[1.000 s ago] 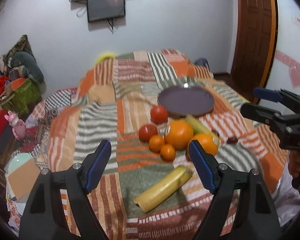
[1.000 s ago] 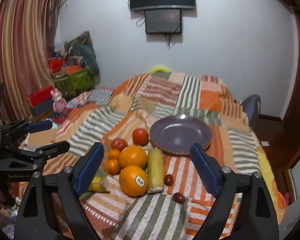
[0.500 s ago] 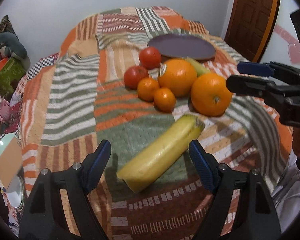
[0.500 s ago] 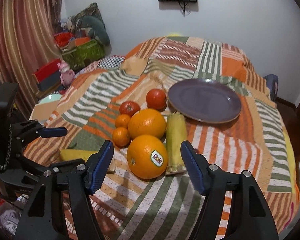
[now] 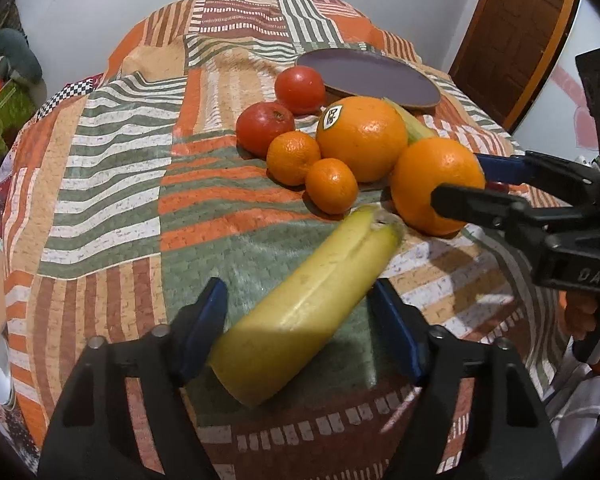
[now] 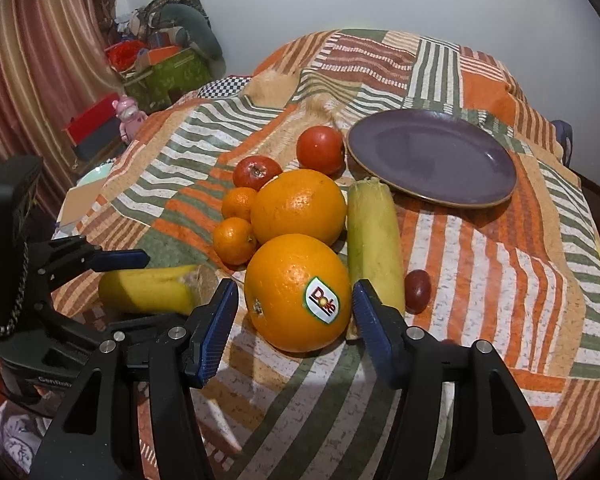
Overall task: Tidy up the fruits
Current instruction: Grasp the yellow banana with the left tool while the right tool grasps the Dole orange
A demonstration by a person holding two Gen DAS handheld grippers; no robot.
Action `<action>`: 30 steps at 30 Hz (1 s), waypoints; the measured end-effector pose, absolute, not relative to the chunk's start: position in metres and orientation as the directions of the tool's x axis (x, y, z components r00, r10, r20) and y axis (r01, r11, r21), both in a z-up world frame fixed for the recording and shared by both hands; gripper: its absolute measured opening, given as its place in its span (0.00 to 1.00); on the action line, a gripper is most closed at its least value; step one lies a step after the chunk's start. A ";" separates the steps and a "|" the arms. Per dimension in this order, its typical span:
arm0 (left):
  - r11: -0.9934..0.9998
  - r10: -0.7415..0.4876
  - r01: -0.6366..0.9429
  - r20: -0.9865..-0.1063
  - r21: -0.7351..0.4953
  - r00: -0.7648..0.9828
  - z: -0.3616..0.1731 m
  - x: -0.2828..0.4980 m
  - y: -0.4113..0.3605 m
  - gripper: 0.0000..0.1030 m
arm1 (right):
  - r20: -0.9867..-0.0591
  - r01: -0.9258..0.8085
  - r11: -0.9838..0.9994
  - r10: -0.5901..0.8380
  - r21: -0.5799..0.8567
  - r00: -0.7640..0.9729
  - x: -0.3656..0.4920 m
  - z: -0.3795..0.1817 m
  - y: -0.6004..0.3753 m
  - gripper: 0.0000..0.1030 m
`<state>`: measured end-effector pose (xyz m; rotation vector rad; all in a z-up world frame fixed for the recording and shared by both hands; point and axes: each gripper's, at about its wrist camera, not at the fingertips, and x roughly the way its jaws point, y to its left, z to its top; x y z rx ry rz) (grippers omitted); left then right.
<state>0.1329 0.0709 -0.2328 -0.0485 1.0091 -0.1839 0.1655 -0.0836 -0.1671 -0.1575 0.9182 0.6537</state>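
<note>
Patchwork quilt (image 6: 479, 264) under glossy stickered orange (image 6: 298, 292), yellow banana (image 5: 307, 300).

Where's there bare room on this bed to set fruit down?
The purple plate is bare, and so is the quilt below it, right of the corn. Crowded: oranges, mandarins and tomatoes cluster tightly.

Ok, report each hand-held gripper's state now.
Left hand-held gripper: open, jaws either side of the long yellow banana.
Right hand-held gripper: open, flanking the large stickered orange.
</note>
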 end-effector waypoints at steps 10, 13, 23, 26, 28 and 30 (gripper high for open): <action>0.988 -0.150 0.056 -0.836 -0.142 0.528 -0.223 0.129 0.095 0.38 | -0.759 -0.620 0.766 0.502 0.168 0.414 0.166 -0.160 -0.085 0.47; 0.986 -0.155 0.028 -0.838 -0.165 0.523 -0.224 0.130 0.107 0.36 | -0.749 -0.648 0.743 0.524 0.168 0.406 0.161 -0.157 -0.079 0.44; 0.986 -0.154 0.028 -0.856 -0.161 0.493 -0.238 0.141 0.105 0.37 | -0.778 -0.650 0.754 0.463 0.094 0.425 0.168 -0.172 -0.061 0.66; 0.987 -0.154 0.032 -0.853 -0.160 0.498 -0.239 0.141 0.105 0.37 | -0.791 -0.638 0.765 0.441 0.084 0.424 0.173 -0.180 -0.060 0.66; 0.987 -0.151 0.034 -0.851 -0.155 0.503 -0.239 0.139 0.104 0.37 | -0.789 -0.632 0.771 0.433 0.075 0.435 0.173 -0.182 -0.060 0.65; 0.988 -0.145 0.030 -0.850 -0.151 0.506 -0.238 0.139 0.104 0.37 | -0.788 -0.625 0.778 0.421 0.059 0.449 0.172 -0.181 -0.060 0.59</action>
